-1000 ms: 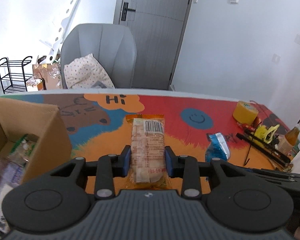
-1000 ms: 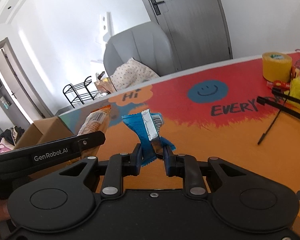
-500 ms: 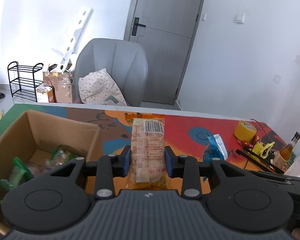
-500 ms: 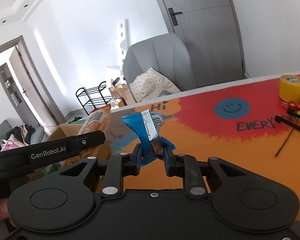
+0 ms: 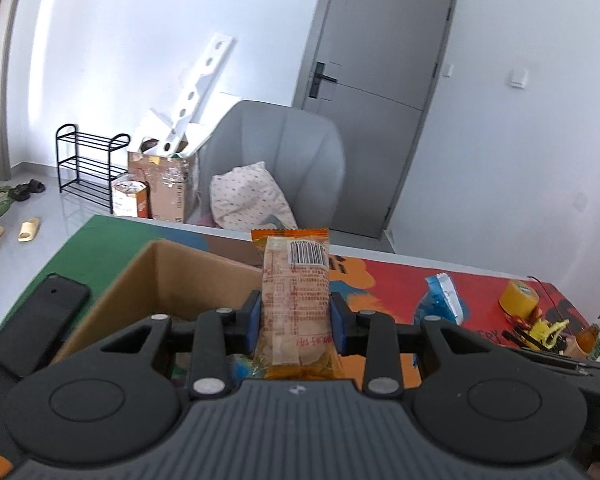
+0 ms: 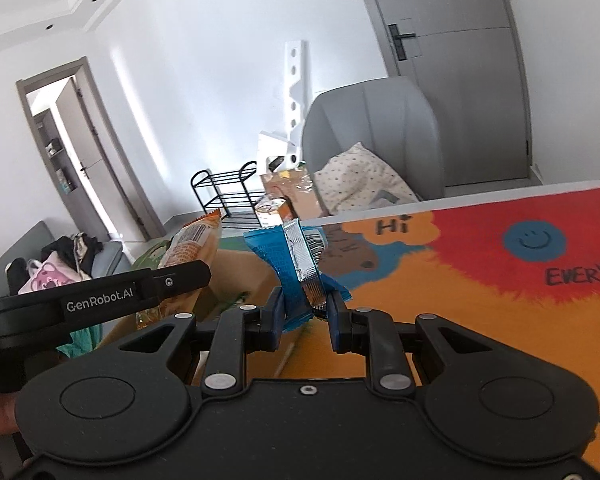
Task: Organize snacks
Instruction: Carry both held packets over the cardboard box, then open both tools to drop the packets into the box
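white walls, a grey door and a grey chair stand behind our painted table; from the left wrist we see our left gripper pinching an orange snack packet by its lower half, upright, barcode up, so it hangs free for dropping; it sits between the blue pads and directly over the near wall of the open cardboard box, which we judge is the snacks' home; a black phone lies just beside the box; the blue packet shows off to the right, above the table.

from the right wrist, our right gripper is clamped on that blue snack packet, crumpled at the waist, silver seam facing us; it juts up from the pads, near the box's corner; the left gripper and its orange packet lie just to the left, nearer the box, so we judge blue goes in second.
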The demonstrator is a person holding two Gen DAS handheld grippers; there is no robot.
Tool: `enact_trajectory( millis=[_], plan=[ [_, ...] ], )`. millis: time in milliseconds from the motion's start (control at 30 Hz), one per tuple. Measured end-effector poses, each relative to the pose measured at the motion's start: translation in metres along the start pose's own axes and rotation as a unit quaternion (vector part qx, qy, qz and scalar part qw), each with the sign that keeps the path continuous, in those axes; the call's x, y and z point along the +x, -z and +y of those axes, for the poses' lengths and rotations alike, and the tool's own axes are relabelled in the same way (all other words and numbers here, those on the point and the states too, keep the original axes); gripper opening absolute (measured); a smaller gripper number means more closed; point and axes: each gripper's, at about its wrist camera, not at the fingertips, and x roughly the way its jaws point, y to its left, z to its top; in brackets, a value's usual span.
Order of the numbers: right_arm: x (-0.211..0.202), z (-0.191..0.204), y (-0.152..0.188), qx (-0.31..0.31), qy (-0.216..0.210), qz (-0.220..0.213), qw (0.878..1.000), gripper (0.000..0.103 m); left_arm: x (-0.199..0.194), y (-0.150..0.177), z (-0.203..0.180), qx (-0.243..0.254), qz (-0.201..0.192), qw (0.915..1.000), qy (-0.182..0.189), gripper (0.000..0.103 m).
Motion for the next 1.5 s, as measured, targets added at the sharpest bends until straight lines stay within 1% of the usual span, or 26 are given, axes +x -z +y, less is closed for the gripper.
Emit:
enact_trajectory(
  millis=[400, 700, 833, 933, 1000, 1067, 1133, 1267, 1333, 1367, 1467, 1500],
  plan=[
    [0.02, 0.043, -0.001, -0.027, -0.018, 0.013, 0.999, 0.021, -0.008, -0.003, 0.049, -0.031, 0.004, 0.9992, -0.023, 0.034],
    [0.04, 0.059, -0.001, -0.036, -0.023, 0.027, 0.999, 0.021, 0.007, -0.005, 0.069, -0.044, 0.013, 0.9986, -0.027, 0.034],
    [0.047, 0.06, 0.001, -0.036, -0.021, 0.035, 0.998, 0.021, 0.015, -0.007, 0.075, -0.053, 0.008, 0.9976, -0.044, 0.044],
    [0.052, 0.062, 0.002, -0.037, -0.021, 0.041, 0.998, 0.021, 0.016, -0.004, 0.081, -0.069, 0.01, 0.9963, -0.051, 0.047],
    [0.054, 0.064, 0.004, -0.038, -0.022, 0.044, 0.998, 0.021, 0.014, -0.002, 0.084, -0.069, 0.01, 0.9962, -0.052, 0.049],
    [0.057, 0.066, 0.003, -0.038, -0.023, 0.047, 0.998, 0.021, 0.011, 0.0, 0.087, -0.07, 0.013, 0.996, -0.054, 0.052],
    [0.06, 0.069, 0.004, -0.038, -0.025, 0.049, 0.998, 0.021, 0.009, 0.002, 0.089, -0.074, 0.013, 0.9957, -0.055, 0.058],
    [0.062, 0.074, 0.002, -0.038, -0.025, 0.049, 0.998, 0.021, 0.003, 0.004, 0.094, -0.077, 0.01, 0.995, -0.063, 0.066],
    [0.06, 0.075, 0.002, -0.035, -0.025, 0.048, 0.998, 0.03, 0.001, 0.005, 0.095, -0.076, 0.01, 0.9949, -0.066, 0.07],
    [0.059, 0.074, 0.002, -0.035, -0.021, 0.047, 0.998, 0.032, 0.0, 0.006, 0.095, -0.075, 0.011, 0.9948, -0.068, 0.07],
    [0.054, 0.072, 0.003, -0.028, -0.016, 0.05, 0.998, 0.032, -0.001, 0.007, 0.094, -0.074, 0.016, 0.9948, -0.069, 0.074],
    [0.051, 0.071, 0.004, -0.027, -0.015, 0.05, 0.998, 0.034, -0.001, 0.007, 0.093, -0.073, 0.016, 0.9948, -0.068, 0.077]
  ],
)
